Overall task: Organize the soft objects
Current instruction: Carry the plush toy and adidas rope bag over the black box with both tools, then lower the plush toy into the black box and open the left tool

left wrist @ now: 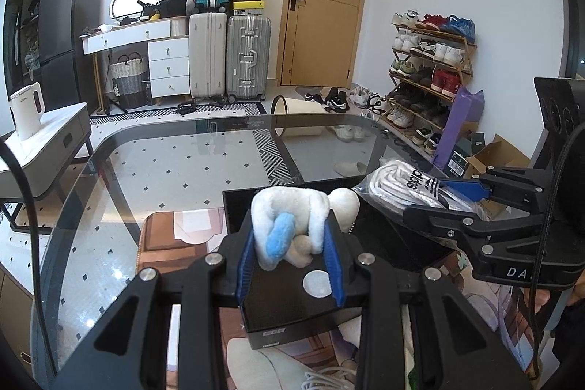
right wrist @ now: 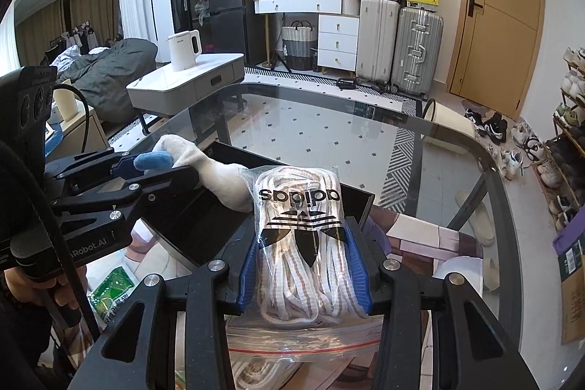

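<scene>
My left gripper (left wrist: 290, 243) is shut on a white plush toy (left wrist: 292, 218) with a blue ear, held over a black open box (left wrist: 289, 313). My right gripper (right wrist: 305, 265) is shut on a clear Adidas bag of white laces (right wrist: 303, 225), held over the same black box (right wrist: 204, 225). In the left wrist view the right gripper (left wrist: 444, 196) comes in from the right with the bag (left wrist: 406, 183). In the right wrist view the left gripper (right wrist: 146, 167) comes in from the left with the plush toy (right wrist: 219, 178).
The box sits on a printed mat (left wrist: 172, 236) on a glass table (left wrist: 175, 163). A zip bag with more laces (right wrist: 292, 339) lies under my right gripper, and a green packet (right wrist: 111, 287) lies at the left. A white side table with a kettle (right wrist: 184, 50) stands beyond.
</scene>
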